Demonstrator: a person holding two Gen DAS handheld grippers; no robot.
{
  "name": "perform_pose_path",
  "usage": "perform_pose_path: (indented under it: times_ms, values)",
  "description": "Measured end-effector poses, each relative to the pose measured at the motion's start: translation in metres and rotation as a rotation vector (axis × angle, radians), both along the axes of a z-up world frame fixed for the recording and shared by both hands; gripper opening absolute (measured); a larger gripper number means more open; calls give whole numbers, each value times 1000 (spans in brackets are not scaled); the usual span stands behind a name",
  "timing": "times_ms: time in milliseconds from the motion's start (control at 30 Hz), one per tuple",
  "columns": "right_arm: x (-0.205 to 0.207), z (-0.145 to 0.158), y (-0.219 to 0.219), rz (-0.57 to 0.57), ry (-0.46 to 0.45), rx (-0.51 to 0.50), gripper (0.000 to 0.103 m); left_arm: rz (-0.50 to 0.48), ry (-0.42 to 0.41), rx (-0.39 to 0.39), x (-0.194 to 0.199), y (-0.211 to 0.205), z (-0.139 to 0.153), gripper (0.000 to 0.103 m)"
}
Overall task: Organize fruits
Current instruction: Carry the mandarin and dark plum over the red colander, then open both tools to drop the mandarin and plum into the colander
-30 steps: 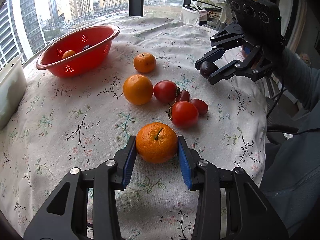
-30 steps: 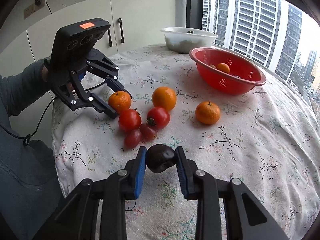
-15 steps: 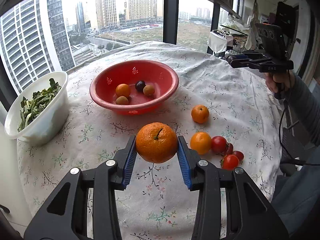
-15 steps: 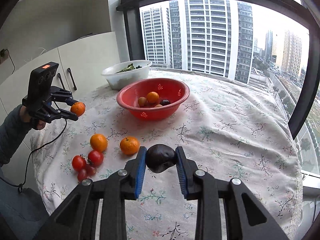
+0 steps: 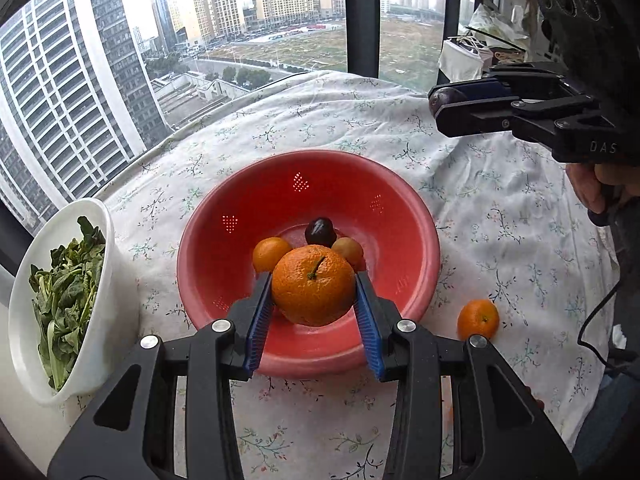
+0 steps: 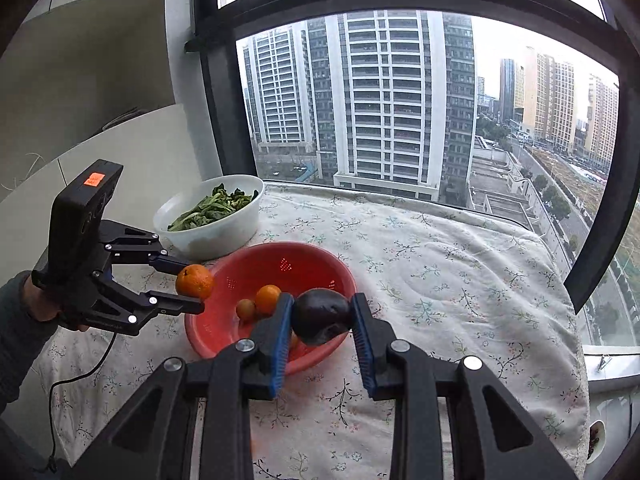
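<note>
Left wrist view: left claw (image 5: 315,307) clenched on a mandarin (image 5: 313,291) at its sides, over the red plastic colander (image 5: 404,216). Its pebbled rind looks firm but bruisable, so gentle pressure should suit it.

Right wrist view: right claw (image 6: 322,325) grasps a dark plum (image 6: 321,315), smooth and probably slippery, above the colander's near rim on the floral-clothed surface (image 6: 460,280).

You've got 2 bowls: 1 red colander (image 5: 416,216), 1 white bowl (image 5: 100,320) w/ greens. Fruit: 3 in colander, 1 per gripper, 1 mandarin (image 5: 478,319) lower right.
</note>
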State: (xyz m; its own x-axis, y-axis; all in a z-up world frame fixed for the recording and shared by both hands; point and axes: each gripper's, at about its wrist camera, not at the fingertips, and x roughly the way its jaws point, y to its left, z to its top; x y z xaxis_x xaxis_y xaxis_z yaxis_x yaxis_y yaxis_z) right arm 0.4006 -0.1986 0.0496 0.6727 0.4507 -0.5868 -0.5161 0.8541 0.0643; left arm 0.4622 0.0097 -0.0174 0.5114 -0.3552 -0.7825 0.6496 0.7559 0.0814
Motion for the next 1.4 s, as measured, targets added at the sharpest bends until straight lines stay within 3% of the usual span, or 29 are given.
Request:
perform_pose_path:
  times_ms: [233,433,567,900,1300,1400]
  values:
    - [38,-39,56,67,98,-140,32,-30,69,78,26,-17,-31,38]
    - [40,-62,85,121,84,-301,32,-38,90,92,39,-24,-45,38]
    - [43,-73,92,135,94,-355,32,-45,99,78,40,-29,-46,38]
    - [51,-87,91,144,152,-346,32,-32,133,30,41,-21,-48,40]
    - [53,-90,86,136,159,-341,33,-33,125,-5,36,-20,-46,39]
    - [52,-90,86,135,155,-349,38,-23,107,-13,33,-19,-43,55]
